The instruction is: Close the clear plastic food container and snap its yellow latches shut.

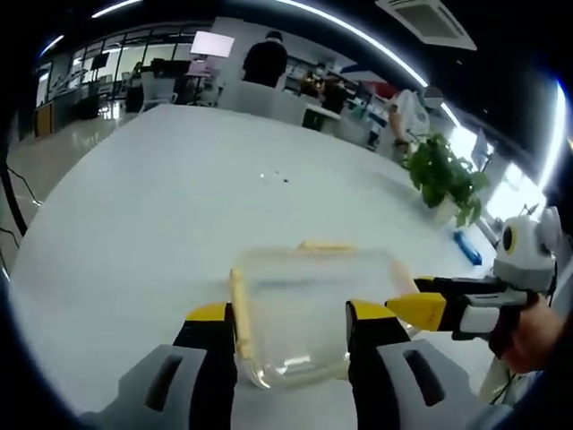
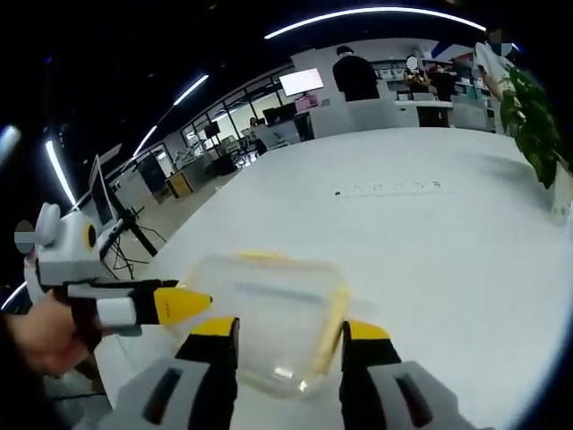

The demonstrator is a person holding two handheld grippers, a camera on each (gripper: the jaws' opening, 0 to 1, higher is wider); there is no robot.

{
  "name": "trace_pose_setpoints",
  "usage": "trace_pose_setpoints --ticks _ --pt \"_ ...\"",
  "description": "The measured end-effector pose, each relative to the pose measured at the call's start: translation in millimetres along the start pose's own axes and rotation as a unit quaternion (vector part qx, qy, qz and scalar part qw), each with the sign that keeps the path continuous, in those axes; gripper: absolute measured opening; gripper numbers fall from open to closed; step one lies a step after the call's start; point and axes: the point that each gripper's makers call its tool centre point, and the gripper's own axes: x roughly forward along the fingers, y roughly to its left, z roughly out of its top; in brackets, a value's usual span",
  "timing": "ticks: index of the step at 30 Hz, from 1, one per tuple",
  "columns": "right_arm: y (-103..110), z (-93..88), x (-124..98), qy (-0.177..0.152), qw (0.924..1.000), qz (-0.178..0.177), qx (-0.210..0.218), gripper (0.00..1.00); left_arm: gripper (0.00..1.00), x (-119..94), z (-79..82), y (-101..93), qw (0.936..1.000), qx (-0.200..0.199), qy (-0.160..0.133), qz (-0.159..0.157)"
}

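Left gripper view: left gripper [image 1: 291, 322] rises from 6 o'clock, jaws spread wide, yellow tips apart. Container [image 1: 313, 309] lies on the white table [image 1: 161, 233] straight ahead, at the jaw tips; its near end falls between the two jaws, and the right jaw tip overlaps its near right part. Contact cannot be told. Lid appears to sit on the box; yellow latches [image 1: 238, 309] run along its left edge and far edge. Whether they are snapped cannot be told.

At 3 o'clock the right gripper [image 1: 421, 306] comes in, held by a hand [image 1: 533, 331]; its yellow tip sits at the container's right side, touching or just beside it. Plant [image 1: 445, 175] stands at 2 o'clock near the table's far right edge, a small blue thing [image 1: 467, 247] below it. People and desks at 12 o'clock, well apart.

Right gripper view: right gripper [image 2: 291, 340] rises from 6 o'clock, jaws spread, with the container [image 2: 269, 313] lying just ahead, its near edge between the tips. Yellow latch [image 2: 333, 318] down its right edge. Left gripper [image 2: 175, 303] enters at 9 o'clock, its tip at the container's left side, hand [image 2: 40, 336] behind it. Table [image 2: 430, 251] stretches away to 1 o'clock; plant [image 2: 537, 125] at 2 o'clock.
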Motion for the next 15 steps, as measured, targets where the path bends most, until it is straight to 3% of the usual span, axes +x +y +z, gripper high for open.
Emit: trace_pose_setpoints --ticks 7,11,15 --pt "-3 3.5 -1 -0.007 0.9993 -0.015 -0.032 0.49 0.53 -1 0.9 3.8 0.9994 0.032 0.007 -0.004" --pt "-8 5.5 -3 -0.011 0.9998 -0.009 -0.01 0.53 0.55 -3 2.8 11.3 0.9993 0.036 0.008 -0.003" --pt "-5 9.0 -7 -0.019 0.9994 0.001 -0.027 0.63 0.69 -4 1.5 13.4 0.9994 0.034 0.003 -0.011"
